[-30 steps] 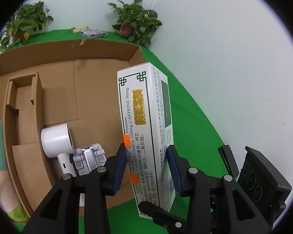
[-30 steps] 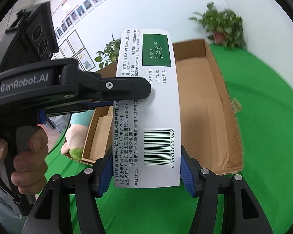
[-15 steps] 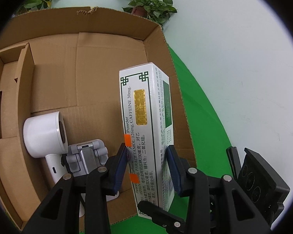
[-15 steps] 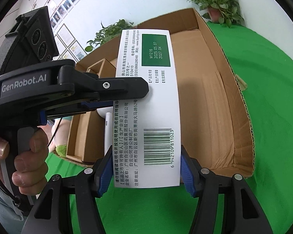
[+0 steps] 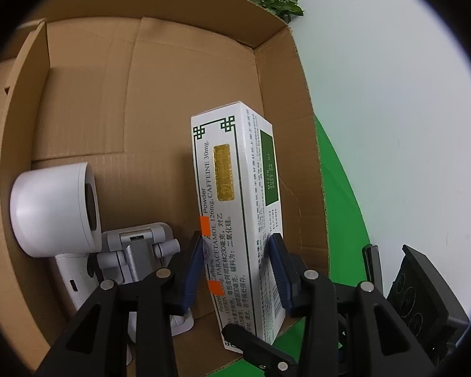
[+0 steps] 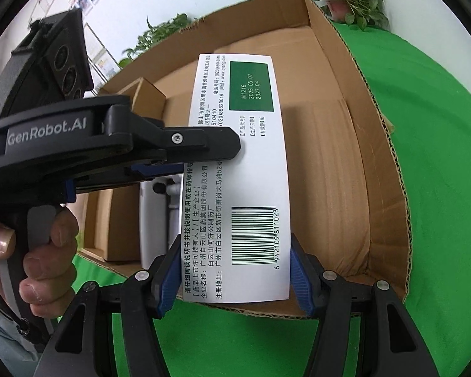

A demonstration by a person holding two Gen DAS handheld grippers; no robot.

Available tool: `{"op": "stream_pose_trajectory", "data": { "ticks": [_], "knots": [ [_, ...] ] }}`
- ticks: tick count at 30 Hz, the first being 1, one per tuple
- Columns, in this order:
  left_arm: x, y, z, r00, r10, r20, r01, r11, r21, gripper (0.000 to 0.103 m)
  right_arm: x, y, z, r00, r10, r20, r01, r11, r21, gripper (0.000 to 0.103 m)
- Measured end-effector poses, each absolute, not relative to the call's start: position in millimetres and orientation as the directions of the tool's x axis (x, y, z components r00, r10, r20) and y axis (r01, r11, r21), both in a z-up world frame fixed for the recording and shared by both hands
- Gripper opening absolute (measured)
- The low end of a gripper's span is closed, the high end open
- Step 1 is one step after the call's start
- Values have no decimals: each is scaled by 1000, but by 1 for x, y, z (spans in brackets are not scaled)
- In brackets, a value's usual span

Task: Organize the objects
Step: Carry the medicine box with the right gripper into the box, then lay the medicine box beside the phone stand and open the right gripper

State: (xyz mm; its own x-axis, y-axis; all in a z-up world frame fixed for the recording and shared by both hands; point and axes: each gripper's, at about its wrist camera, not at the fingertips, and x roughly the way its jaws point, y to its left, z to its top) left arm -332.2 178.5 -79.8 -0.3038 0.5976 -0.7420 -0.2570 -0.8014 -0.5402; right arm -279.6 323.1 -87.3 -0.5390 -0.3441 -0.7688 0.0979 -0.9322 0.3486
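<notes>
Medicine box (image 5: 235,207), white with green trim, stands lengthwise between the left gripper (image 5: 235,270) fingers, both blue pads pressed on its long faces near the lower end, so the jaws are partly closed on it. Beyond the fingertips lies the floor of the cardboard box (image 5: 273,37); to the left of the fingers sit a white hair dryer (image 5: 53,207) and a grey stand (image 5: 138,251). Held this way, the box looks aimed at the bare floor on the right. Compared with a second ago, the carton fills far more of this view and the green cloth (image 5: 339,194) has shrunk to a strip.

From the right wrist, the right gripper (image 6: 234,270) clamps the same box's barcode end, jaws about half open across its wider face. The left gripper crosses above, worked by a hand (image 6: 28,251). A double grip likely steadies the long box. Here too the carton has come closer.
</notes>
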Motion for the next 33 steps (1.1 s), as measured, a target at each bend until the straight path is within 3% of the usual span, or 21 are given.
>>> {"op": "stream_pose_trajectory", "data": {
  "ticks": [4, 8, 13, 14, 15, 17, 25, 33],
  "knots": [
    [-333, 180, -85, -307, 588, -748, -233, -809, -540, 40, -283, 320, -89, -525, -325, -787, 82, -939, 333, 60],
    [-333, 184, -91, -316, 569, -759, -214, -822, -527, 38, -285, 321, -85, -526, -325, -786, 82, -939, 333, 71],
    [-331, 188, -98, -324, 585, -743, -194, -810, -553, 38, -281, 332, -76, -581, -326, -746, 75, -934, 350, 71],
    [-332, 189, -101, -322, 589, -741, -186, -807, -561, 38, -281, 332, -78, -578, -321, -750, 73, -936, 345, 68],
    [-332, 189, -103, -320, 594, -738, -179, -803, -569, 38, -283, 331, -82, -566, -321, -760, 75, -937, 340, 56],
    [-331, 190, -103, -325, 596, -734, -186, -802, -568, 39, -281, 325, -85, -583, -267, -767, 73, -958, 278, 51],
    [-312, 188, -77, -342, 583, -737, -203, -811, -548, 43, -269, 314, -82, -612, -242, -753, 62, -964, 260, 50],
    [-253, 168, -7, -573, 443, -689, -260, -896, -360, 49, -257, 297, -86, -626, -134, -768, 13, -987, 162, 51]
  ]
}}
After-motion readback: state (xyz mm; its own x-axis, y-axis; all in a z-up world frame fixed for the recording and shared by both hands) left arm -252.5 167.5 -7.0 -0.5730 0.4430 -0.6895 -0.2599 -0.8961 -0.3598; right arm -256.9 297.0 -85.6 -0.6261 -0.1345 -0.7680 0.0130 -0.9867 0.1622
